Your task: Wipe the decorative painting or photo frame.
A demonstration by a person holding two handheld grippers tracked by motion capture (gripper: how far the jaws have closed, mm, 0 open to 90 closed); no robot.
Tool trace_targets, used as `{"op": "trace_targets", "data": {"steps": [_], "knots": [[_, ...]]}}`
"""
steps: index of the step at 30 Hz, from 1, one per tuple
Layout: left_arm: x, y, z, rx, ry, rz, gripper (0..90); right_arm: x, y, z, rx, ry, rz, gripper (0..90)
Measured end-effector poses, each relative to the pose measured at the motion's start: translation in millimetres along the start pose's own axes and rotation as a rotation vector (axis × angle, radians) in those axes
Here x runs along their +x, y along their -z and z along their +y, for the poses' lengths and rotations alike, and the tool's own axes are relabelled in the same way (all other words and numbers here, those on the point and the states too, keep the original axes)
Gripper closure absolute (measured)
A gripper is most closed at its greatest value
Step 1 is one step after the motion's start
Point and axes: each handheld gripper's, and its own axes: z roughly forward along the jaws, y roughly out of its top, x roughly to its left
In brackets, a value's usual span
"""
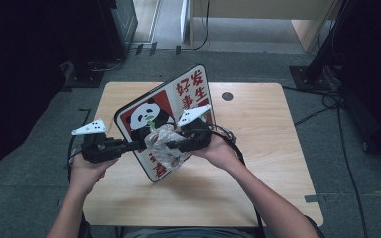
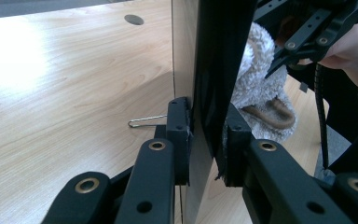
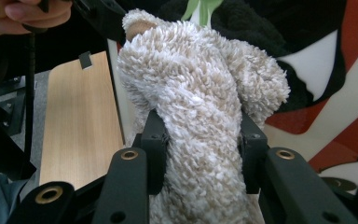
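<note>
Two grippers: both closed on something, held up over the table point(image 1: 258, 163).
Board: a flat board point(image 1: 166, 119) printed with a panda and red characters, tilted up on its lower edge above the table; the left gripper's view sees it edge-on.
Left gripper: the left gripper point(image 2: 207, 140) has its jaws narrowed onto the board's edge, one pad on each face, the board running straight up from between them.
Cloth: a fluffy beige-and-white cloth point(image 3: 200, 107) lies bunched between the right jaws and bulges out above and past them, against the printed face of the board.
Right gripper: the right gripper point(image 3: 201, 144) pinches the cloth, jaws partly closed, both pads sunk into the pile.
Cloth from the left jaws: beyond the board, on its far side, just past the right-hand pad.
Clip: a thin wire piece point(image 2: 147, 121) sticks out sideways just beside the left-hand pad; what it is, I cannot tell.
Hands: the left hand point(image 1: 87, 168) and right hand point(image 1: 221, 151) hold the grippers' rear ends.
</note>
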Motion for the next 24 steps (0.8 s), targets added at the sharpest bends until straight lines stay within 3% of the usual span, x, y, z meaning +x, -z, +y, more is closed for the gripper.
{"op": "trace_targets", "data": {"steps": [24], "knots": [[1.0,0.0,0.5,0.001,0.009,-0.004,78.1,0.0,-19.1,-39.3,0.051,-0.023,0.003,64.4]]}}
